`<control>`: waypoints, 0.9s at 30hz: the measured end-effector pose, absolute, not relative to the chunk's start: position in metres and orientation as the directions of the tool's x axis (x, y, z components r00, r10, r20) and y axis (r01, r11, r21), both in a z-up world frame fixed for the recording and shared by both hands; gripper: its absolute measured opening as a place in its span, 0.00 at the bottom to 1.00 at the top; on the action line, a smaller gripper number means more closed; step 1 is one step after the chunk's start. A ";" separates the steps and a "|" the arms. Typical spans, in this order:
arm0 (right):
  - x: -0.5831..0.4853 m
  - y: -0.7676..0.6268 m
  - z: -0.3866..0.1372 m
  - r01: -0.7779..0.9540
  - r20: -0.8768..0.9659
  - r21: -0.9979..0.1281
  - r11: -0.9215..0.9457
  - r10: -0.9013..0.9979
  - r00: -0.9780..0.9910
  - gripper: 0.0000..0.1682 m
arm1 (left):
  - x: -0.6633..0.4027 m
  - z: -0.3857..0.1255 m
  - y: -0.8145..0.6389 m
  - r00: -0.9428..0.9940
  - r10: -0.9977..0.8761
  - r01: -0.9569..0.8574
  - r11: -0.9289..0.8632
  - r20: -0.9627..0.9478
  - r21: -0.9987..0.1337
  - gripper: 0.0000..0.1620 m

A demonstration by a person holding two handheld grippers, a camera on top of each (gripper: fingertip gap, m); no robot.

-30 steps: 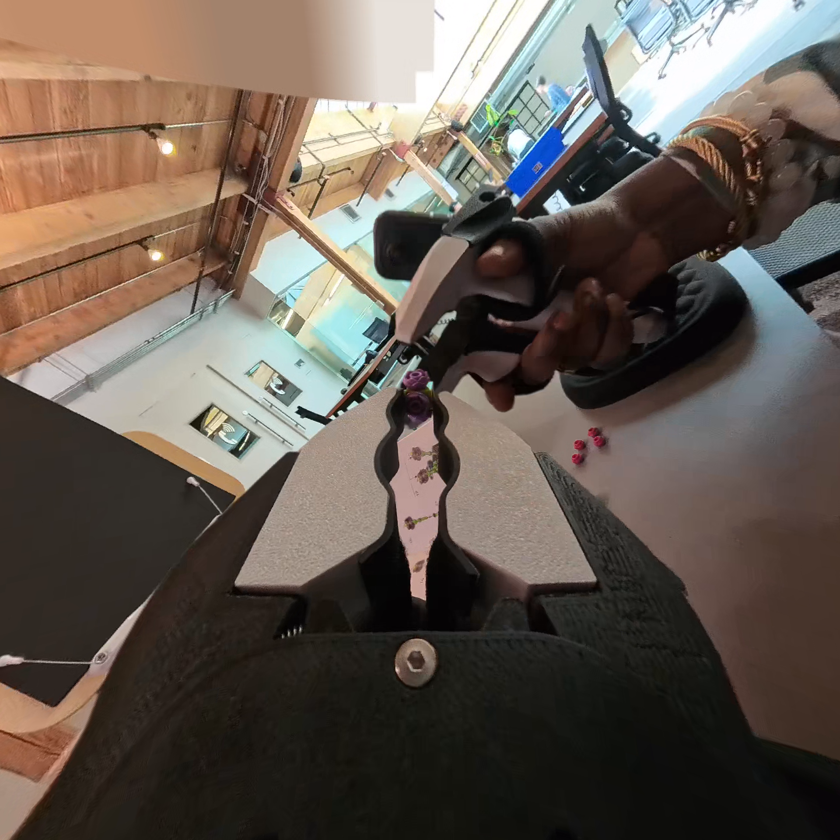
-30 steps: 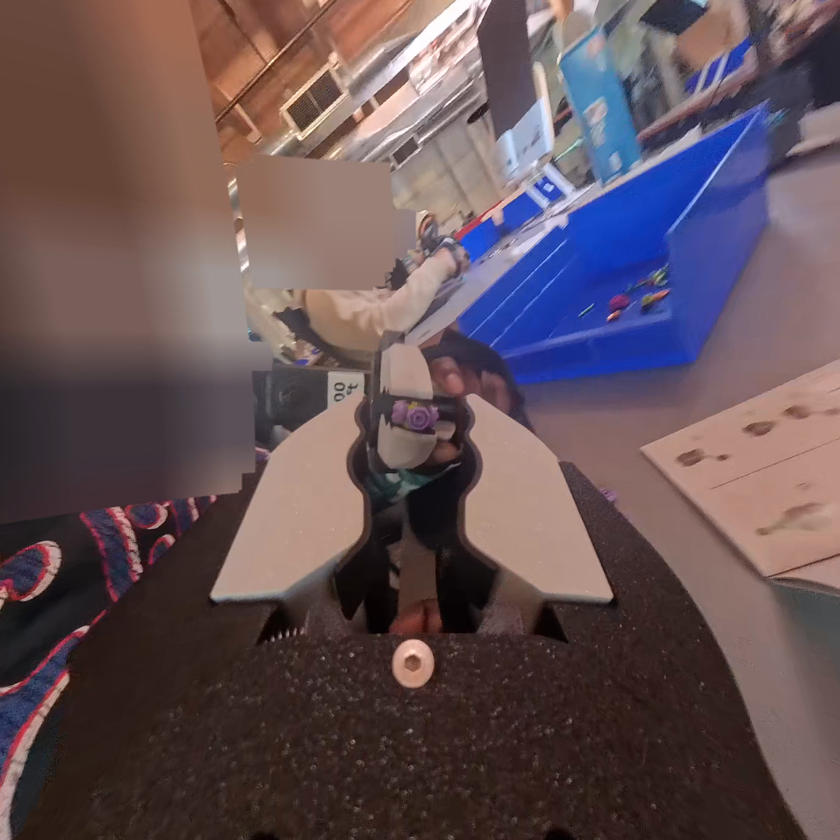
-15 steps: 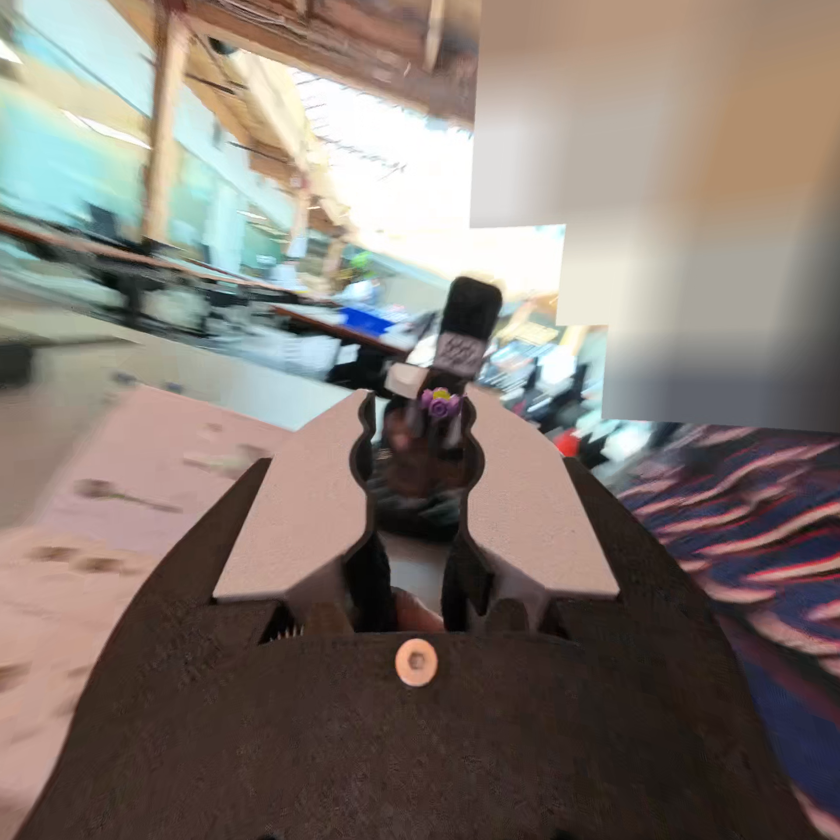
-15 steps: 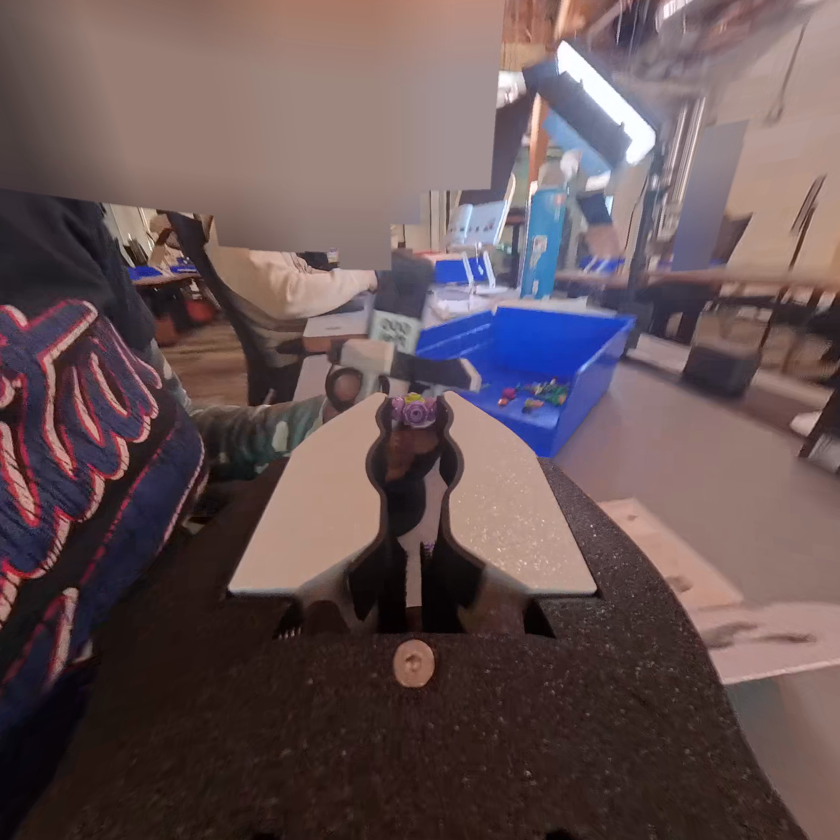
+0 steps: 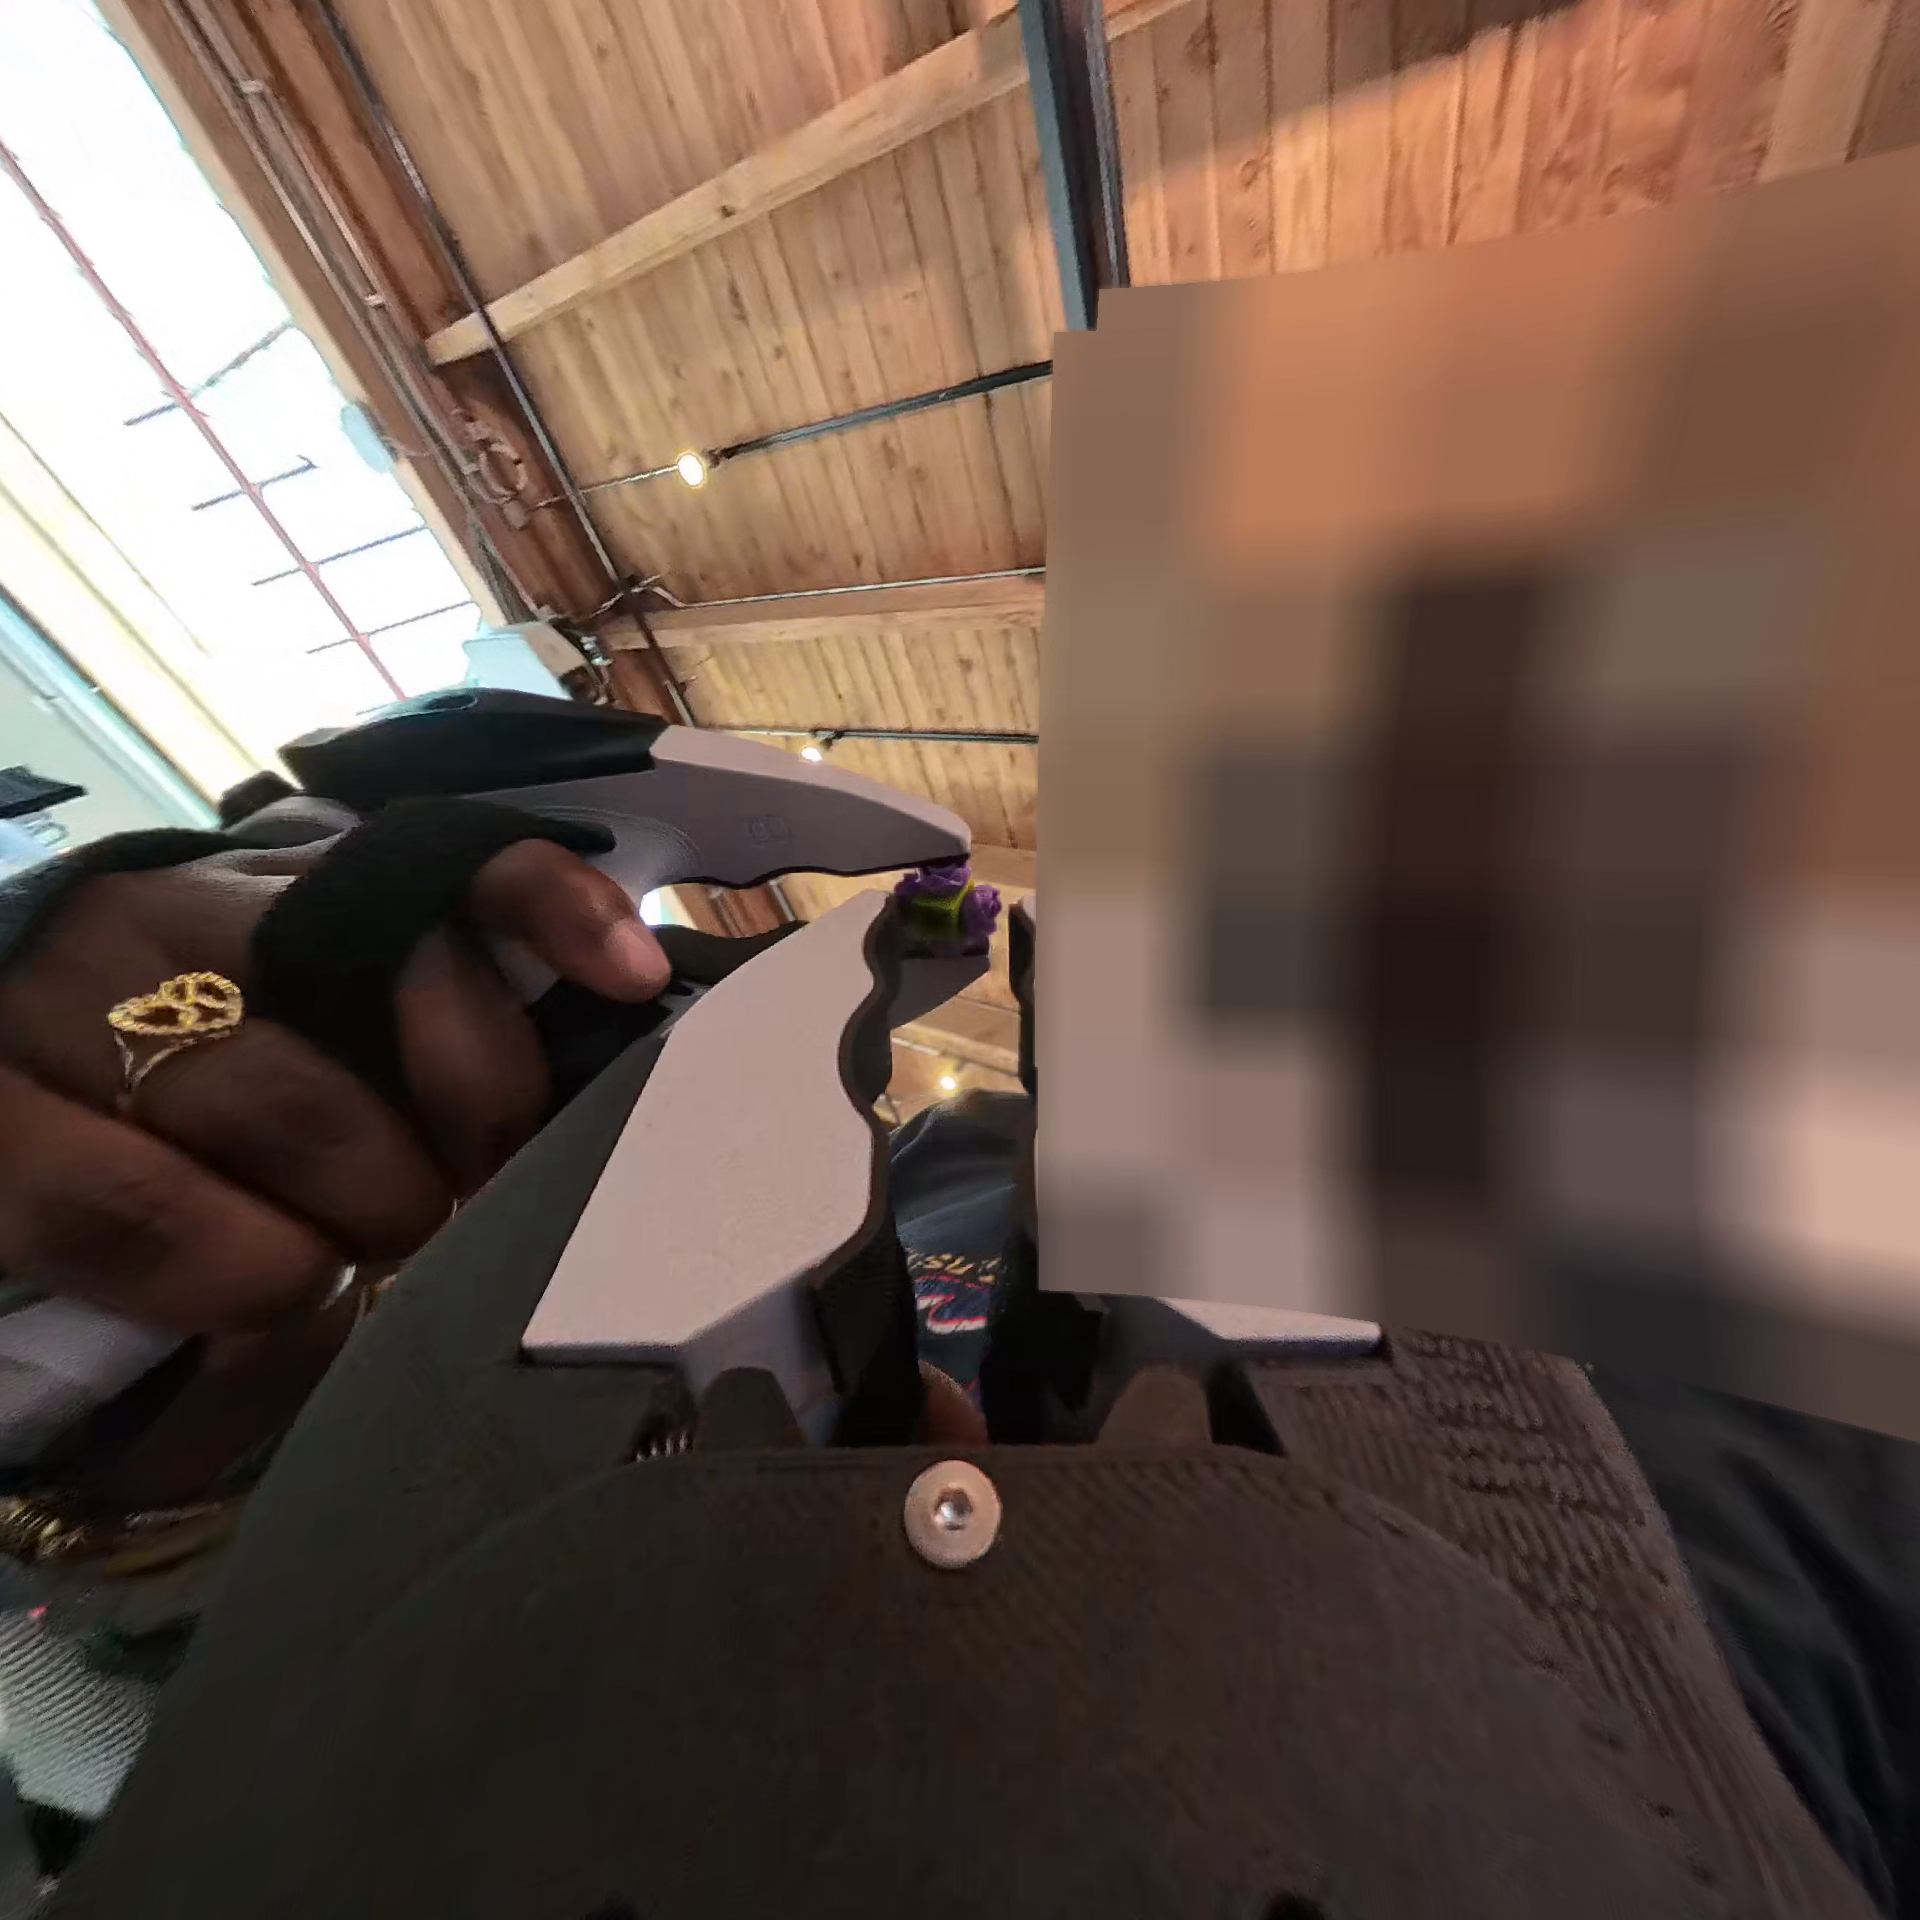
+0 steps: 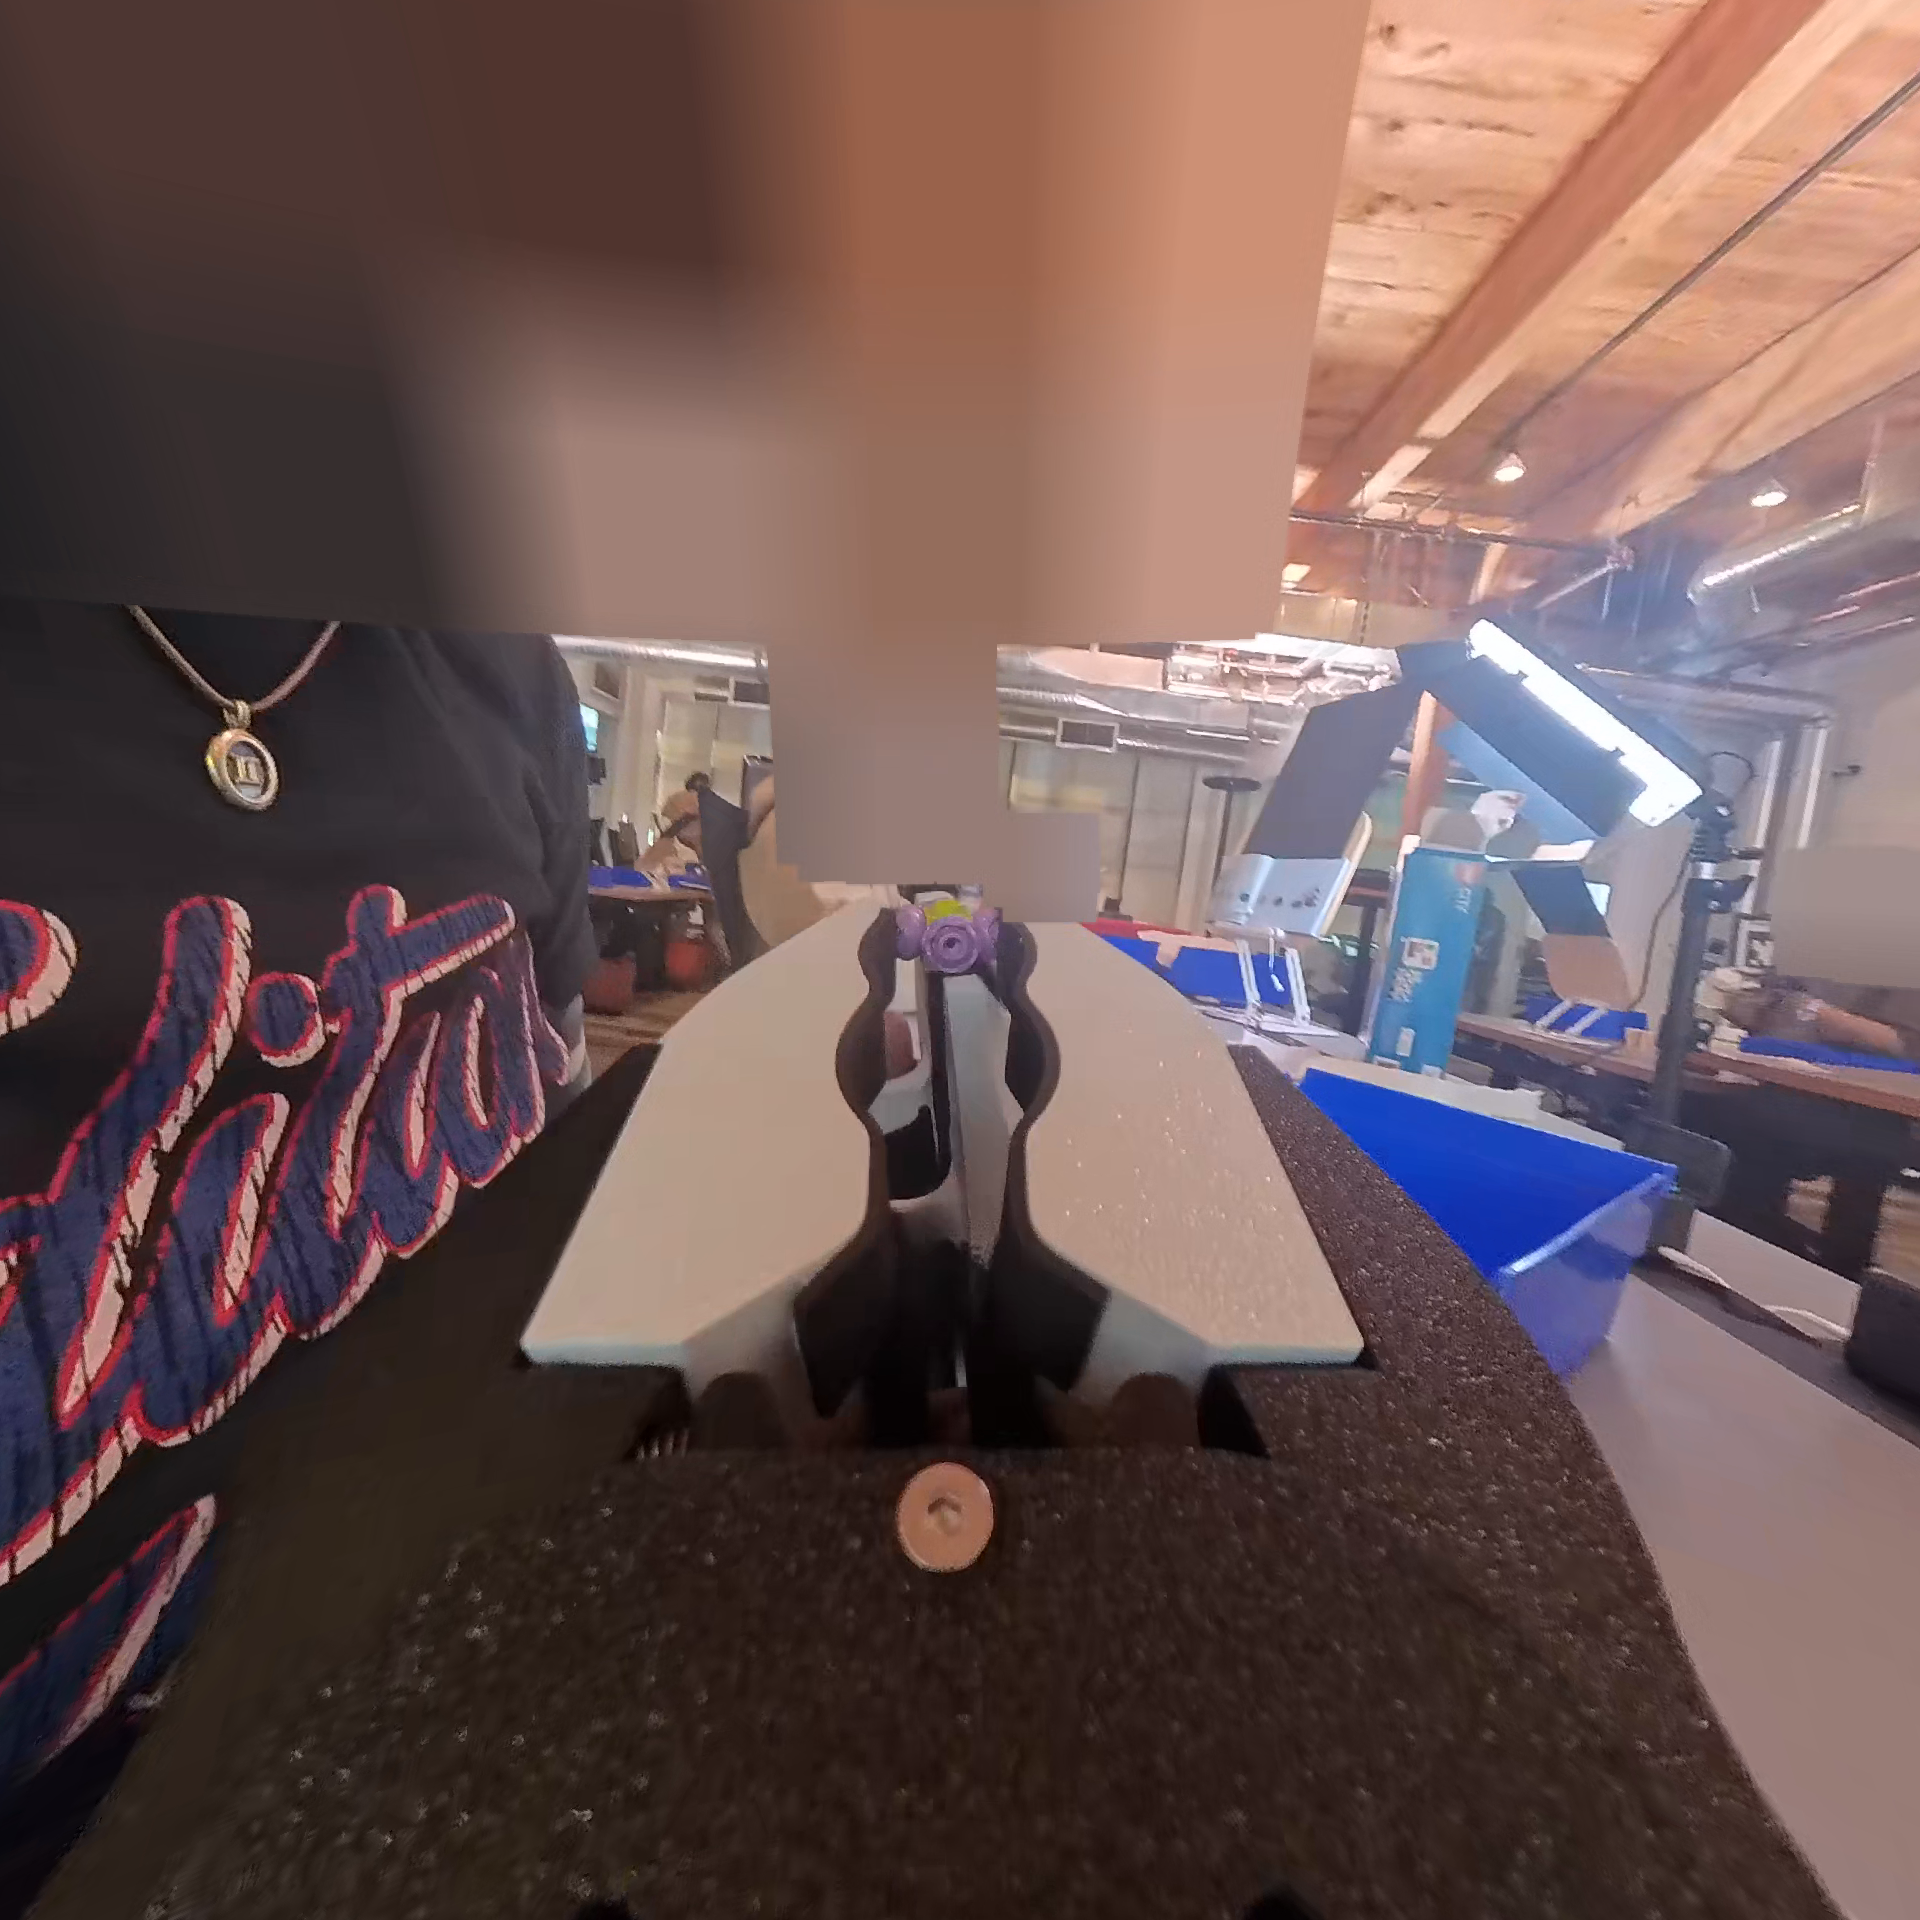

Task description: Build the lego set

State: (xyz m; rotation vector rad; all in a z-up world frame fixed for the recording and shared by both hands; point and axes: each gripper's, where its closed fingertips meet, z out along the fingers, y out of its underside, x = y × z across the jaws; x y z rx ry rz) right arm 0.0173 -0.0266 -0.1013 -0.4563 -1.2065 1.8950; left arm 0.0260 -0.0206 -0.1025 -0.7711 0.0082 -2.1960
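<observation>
A small purple flower piece with a green middle [image 5: 935, 902] is held up in the air between both grippers. In the left wrist view my left gripper [image 5: 945, 920] has its jaws close against the piece's two sides. The right gripper [image 5: 961, 904], held by a hand [image 5: 260, 1039], comes in from the left and clamps the piece from above and below. In the right wrist view the piece [image 6: 948, 943] sits at the tips of my right gripper [image 6: 948, 935], which is shut on it. The left gripper's fingers [image 6: 971, 1049] show edge-on between its jaws.
A person in a dark printed shirt [image 6: 260, 1091] is close on the left. A blue bin [image 6: 1455, 1174] stands on the grey table [image 6: 1766, 1455] at the right, with a lamp on a stand [image 6: 1579, 717] behind. The left wrist view shows wooden ceiling [image 5: 779, 416]. Left and right tips are no more than a few centimetres apart.
One second ago only the left gripper held the piece, with the right open around it. The right then shut on it. Both grippers have swung upward and closer to the person.
</observation>
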 end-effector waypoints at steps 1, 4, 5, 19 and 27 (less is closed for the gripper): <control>0.018 -0.028 -0.100 -0.449 0.119 -0.867 -0.214 0.787 -0.605 0.11 | 0.026 -0.102 -0.021 -0.517 -0.686 0.685 -0.690 0.513 -0.233 0.12; 0.017 -0.034 -0.100 -0.455 0.119 -0.860 -0.231 0.777 -0.619 0.11 | 0.026 -0.100 -0.025 -0.559 -0.681 0.689 -0.699 0.472 -0.193 0.12; 0.018 -0.035 -0.099 -0.460 0.119 -0.855 -0.239 0.773 -0.623 0.11 | 0.027 -0.099 -0.026 -0.568 -0.683 0.690 -0.700 0.460 -0.187 0.12; 0.022 -0.031 -0.119 -0.325 0.202 -0.946 0.005 0.793 -0.575 0.12 | 0.033 -0.121 -0.024 -0.272 -0.740 0.698 -0.592 0.615 -0.403 0.11; 0.022 -0.028 -0.112 -0.370 0.200 -0.928 -0.039 0.786 -0.585 0.11 | 0.030 -0.124 -0.019 -0.213 -0.734 0.678 -0.586 0.645 -0.443 0.20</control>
